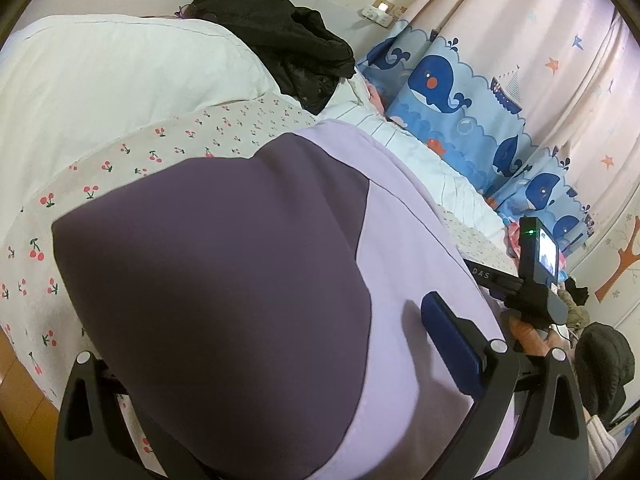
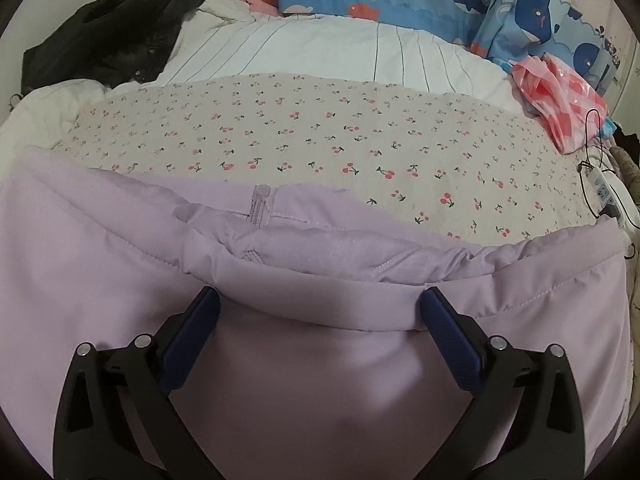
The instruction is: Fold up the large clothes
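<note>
bed, cherry-print sheet (image 2: 304, 136) | on it: lilac jacket (image 2: 120, 280), black garment (image 2: 108, 28), white quilt (image 1: 100, 76)

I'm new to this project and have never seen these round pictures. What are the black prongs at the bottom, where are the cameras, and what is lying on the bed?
There is no robot here: a person holds a two-finger grasping tool in each hand, and each tool carries a wide-angle camera looking along its fingers. That is why both pictures are round and bent.

One picture comes from the left tool, the other from the right tool. The left view also shows the right tool from outside.

On the cherry-print sheet lies a padded lilac jacket with a dark purple panel. Both tools stand open with jacket fabric between their fingers; neither is closed on it. Behind lie a black garment, a white duvet and a whale-print curtain.
</note>
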Demonstrator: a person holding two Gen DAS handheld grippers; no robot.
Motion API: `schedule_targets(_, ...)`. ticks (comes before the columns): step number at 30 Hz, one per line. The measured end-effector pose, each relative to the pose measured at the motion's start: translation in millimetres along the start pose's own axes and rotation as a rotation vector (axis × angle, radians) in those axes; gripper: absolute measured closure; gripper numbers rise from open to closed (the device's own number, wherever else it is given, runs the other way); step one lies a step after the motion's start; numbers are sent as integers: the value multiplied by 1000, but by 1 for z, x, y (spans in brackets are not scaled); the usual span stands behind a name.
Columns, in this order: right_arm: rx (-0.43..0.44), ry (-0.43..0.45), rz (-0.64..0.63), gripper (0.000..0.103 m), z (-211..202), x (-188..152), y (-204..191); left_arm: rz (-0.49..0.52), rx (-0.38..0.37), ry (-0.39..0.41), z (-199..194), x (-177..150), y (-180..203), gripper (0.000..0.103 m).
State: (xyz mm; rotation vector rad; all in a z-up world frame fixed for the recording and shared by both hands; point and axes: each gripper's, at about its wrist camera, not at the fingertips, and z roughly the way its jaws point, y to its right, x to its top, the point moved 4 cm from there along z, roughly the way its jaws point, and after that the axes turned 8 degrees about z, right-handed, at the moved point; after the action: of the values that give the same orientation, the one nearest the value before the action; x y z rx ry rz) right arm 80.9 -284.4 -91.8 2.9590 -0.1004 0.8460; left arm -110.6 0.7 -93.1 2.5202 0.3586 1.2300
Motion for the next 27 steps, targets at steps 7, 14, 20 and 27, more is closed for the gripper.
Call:
schedule_targets(7, 50, 74, -65, 6, -60, -48, -2, -6, 16, -8, 2, 2, -4, 7)
schedule_targets(14, 105, 73, -49, 6, -87, -61, 10, -158, -119, -75, 10, 2, -28, 7)
schedule_targets(20, 49, 60, -116, 6, -103, -119, 28, -367, -249, -169, 4, -11, -54, 7)
schedule_targets(27, 92, 156, -102, 6, -143, -131, 30, -419, -266, -257, 26, -19, -52, 7)
